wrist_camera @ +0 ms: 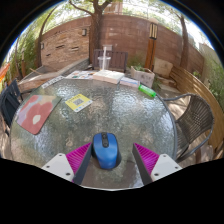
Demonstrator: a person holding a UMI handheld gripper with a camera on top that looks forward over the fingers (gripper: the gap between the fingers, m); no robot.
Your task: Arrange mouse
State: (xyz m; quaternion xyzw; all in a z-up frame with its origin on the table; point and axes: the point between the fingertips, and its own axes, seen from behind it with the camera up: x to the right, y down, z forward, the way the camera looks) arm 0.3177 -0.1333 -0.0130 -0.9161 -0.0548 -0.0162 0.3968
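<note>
A blue mouse (106, 149) with a black scroll wheel lies on the round glass table (120, 112), near its front edge. It stands between my fingers, closer to the left finger (79, 157), with a clear gap to the right finger (147, 157). My gripper (112, 158) is open. A red mouse mat (37, 112) lies at the left of the table, beyond the fingers.
A yellow card (78, 101) lies mid-table. A green thing (147, 91), a book (107, 75), a clear tumbler (105, 57) and a small planter (142, 74) stand at the far side. Chairs (11, 100) ring the table. A brick wall and a tree lie beyond.
</note>
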